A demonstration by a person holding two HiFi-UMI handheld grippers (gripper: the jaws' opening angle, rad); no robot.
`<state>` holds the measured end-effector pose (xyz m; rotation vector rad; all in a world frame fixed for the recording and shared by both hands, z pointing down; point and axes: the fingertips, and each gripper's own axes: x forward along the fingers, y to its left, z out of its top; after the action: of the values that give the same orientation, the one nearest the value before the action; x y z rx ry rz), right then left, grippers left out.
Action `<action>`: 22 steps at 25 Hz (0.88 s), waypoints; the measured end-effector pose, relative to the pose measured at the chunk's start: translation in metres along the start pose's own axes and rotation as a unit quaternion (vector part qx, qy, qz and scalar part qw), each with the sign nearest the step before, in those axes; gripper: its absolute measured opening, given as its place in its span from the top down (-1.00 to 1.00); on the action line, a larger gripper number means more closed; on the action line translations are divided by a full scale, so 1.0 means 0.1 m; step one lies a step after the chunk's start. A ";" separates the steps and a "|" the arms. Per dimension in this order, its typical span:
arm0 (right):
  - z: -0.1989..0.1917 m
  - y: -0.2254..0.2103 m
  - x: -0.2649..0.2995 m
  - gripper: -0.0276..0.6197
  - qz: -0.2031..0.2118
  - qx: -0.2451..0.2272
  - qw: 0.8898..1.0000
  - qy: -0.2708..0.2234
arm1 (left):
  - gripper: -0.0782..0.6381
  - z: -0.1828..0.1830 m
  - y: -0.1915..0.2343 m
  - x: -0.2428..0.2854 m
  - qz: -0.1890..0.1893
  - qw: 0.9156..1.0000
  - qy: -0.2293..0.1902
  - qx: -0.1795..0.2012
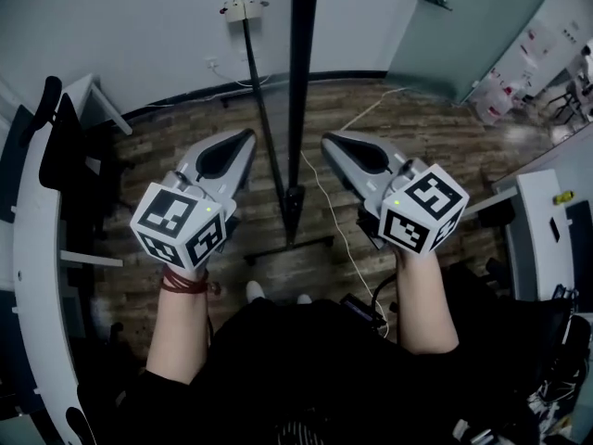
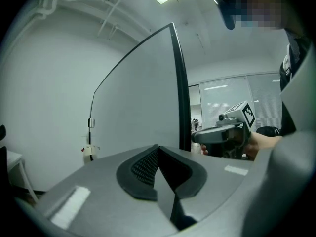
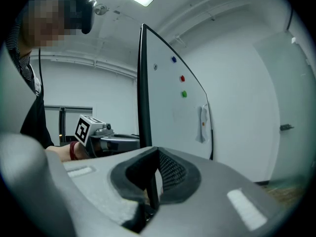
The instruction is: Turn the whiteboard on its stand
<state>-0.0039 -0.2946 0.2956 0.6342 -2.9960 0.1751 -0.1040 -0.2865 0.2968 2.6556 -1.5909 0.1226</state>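
While both pairs of jaws are closed together on nothing, the left gripper (image 1: pixel 246 137) and right gripper (image 1: pixel 327 140) flank the whiteboard (image 1: pixel 302 72) — its edge stands between them.

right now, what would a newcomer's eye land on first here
The whiteboard, seen edge-on in the head view as a thin dark bar running up the middle. The left gripper and right gripper flank it, one on each side, both shut with nothing between the jaws. In the right gripper view the board's white face carries three small magnets, blue, red and green, near its top.
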 end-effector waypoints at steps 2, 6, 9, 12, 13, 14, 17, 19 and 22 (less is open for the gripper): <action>0.01 0.00 0.01 0.91 -0.014 -0.004 1.000 0.003 | 0.77 -0.03 0.08 0.06 -0.014 1.000 0.004 -0.004; 0.01 -0.03 0.07 0.91 -0.048 -0.001 0.999 0.005 | 0.77 0.01 0.18 0.18 -0.052 0.999 -0.001 -0.001; -0.01 -0.01 0.04 0.91 -0.063 0.004 0.998 0.005 | 0.77 -0.06 0.21 0.24 -0.074 0.997 0.004 -0.005; 0.02 0.05 0.04 0.91 -0.076 -0.006 0.997 -0.002 | 0.77 -0.11 0.23 0.26 -0.093 0.996 0.006 -0.009; 0.02 0.09 0.06 0.91 -0.080 -0.010 0.997 -0.002 | 0.77 -0.12 0.24 0.26 -0.099 0.995 0.006 -0.010; 0.01 0.12 0.09 0.91 -0.085 -0.014 0.996 0.000 | 0.77 -0.13 0.26 0.25 -0.106 0.994 0.005 -0.011; -0.01 0.26 0.16 0.77 -0.085 -0.010 0.996 0.006 | 0.77 -0.09 0.29 0.20 -0.122 0.992 -0.001 -0.009; -0.03 0.32 0.21 0.48 -0.091 -0.016 0.996 0.015 | 0.77 -0.04 0.33 0.18 -0.132 0.991 -0.008 -0.007; -0.07 0.35 0.28 0.31 -0.124 -0.031 0.992 0.022 | 0.77 -0.03 0.40 0.12 -0.146 0.989 -0.014 -0.007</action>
<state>-0.0431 -0.2735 0.3021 0.9727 -2.8338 0.0795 -0.1334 -0.3160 0.3008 2.8519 -1.1852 0.0633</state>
